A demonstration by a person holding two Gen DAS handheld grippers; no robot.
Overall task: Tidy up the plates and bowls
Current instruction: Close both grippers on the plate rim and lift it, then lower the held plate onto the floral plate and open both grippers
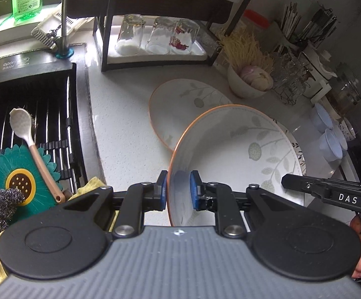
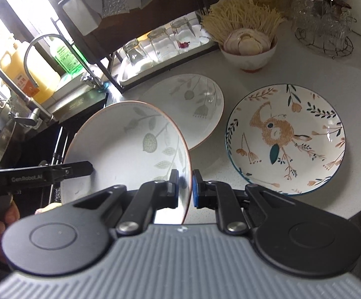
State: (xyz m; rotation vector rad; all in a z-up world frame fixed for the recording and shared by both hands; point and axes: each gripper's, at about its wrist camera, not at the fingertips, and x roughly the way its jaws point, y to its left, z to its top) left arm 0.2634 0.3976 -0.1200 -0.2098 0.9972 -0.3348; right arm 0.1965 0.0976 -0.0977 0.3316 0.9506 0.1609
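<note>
A white leaf-pattern plate with an orange rim [image 1: 235, 154] [image 2: 125, 149] hangs tilted above the counter, held from both sides. My left gripper [image 1: 178, 189] is shut on its left rim, blue pads on either face. My right gripper [image 2: 185, 186] is shut on the opposite rim; its black fingers [image 1: 292, 180] reach in from the right in the left wrist view. A second leaf-pattern plate [image 1: 180, 104] [image 2: 190, 99] lies flat on the counter behind it. A colourful plate with a bird design [image 2: 285, 139] lies to the right.
The sink with a black rack [image 1: 31, 124], spoon and scrubbers is on the left, with the faucet [image 2: 38, 57] behind. Upturned glasses [image 1: 155, 37] stand on a tray under a black shelf. A bowl of garlic [image 2: 249, 49], a wire glass holder [image 2: 324, 30] and pale blue bowls [image 1: 329, 137] stand further back and right.
</note>
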